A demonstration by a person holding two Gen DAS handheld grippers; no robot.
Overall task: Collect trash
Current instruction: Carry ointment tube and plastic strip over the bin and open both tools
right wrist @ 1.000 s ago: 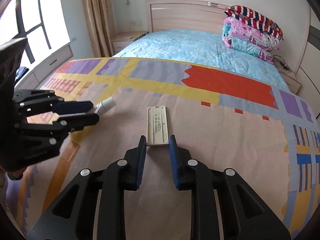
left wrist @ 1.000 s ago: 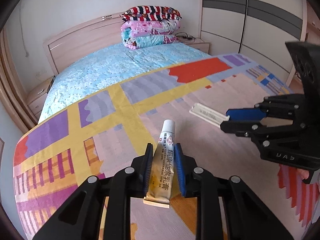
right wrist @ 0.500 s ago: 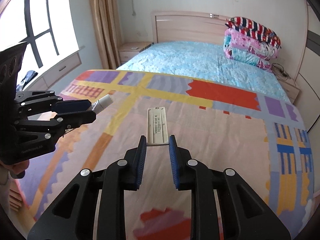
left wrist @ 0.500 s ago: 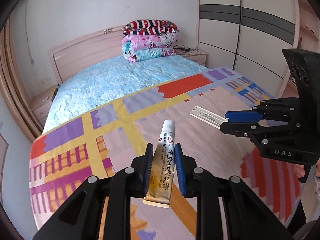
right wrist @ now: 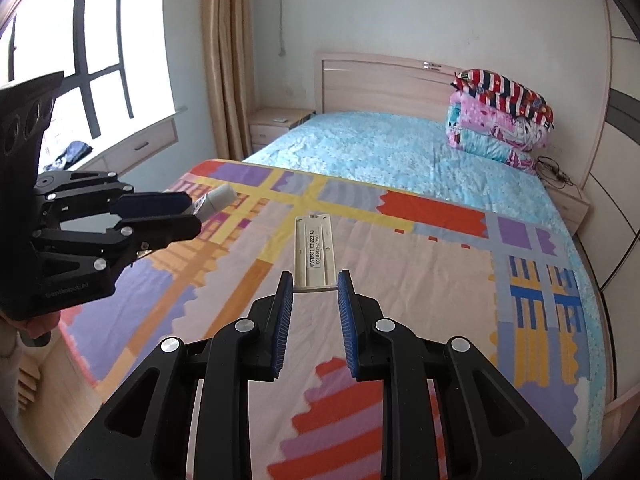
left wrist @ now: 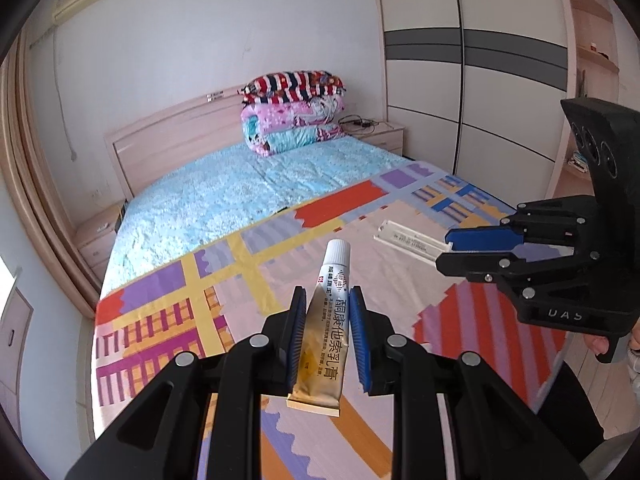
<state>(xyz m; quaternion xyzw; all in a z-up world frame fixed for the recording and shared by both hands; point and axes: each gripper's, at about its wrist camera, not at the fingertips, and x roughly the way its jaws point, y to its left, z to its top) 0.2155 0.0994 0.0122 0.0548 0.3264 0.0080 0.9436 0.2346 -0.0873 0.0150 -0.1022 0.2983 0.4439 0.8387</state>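
Note:
My left gripper [left wrist: 327,298] is shut on a gold-and-white ointment tube [left wrist: 325,332] with a white cap, held up in the air above the bed. The same tube [right wrist: 216,201] sticks out of the left gripper [right wrist: 186,212] at the left of the right wrist view. My right gripper [right wrist: 314,282] is shut on the near end of a flat beige plastic strip [right wrist: 314,250] with a printed label. That strip [left wrist: 412,240] also shows in the left wrist view, clamped in the right gripper [left wrist: 446,250]. Both grippers hang well above the patchwork bedspread [left wrist: 240,280].
The bed [right wrist: 380,148] has a light blue sheet and a stack of folded quilts [left wrist: 294,114] by the headboard. A wardrobe [left wrist: 472,60] stands on the right, and a window [right wrist: 72,40] with a curtain [right wrist: 228,40] on the left. Nightstands [right wrist: 276,122] flank the headboard.
Both grippers have risen and drawn back from the bed, each keeping its object. The bedspread now looks smaller and farther below, and more of the room shows.

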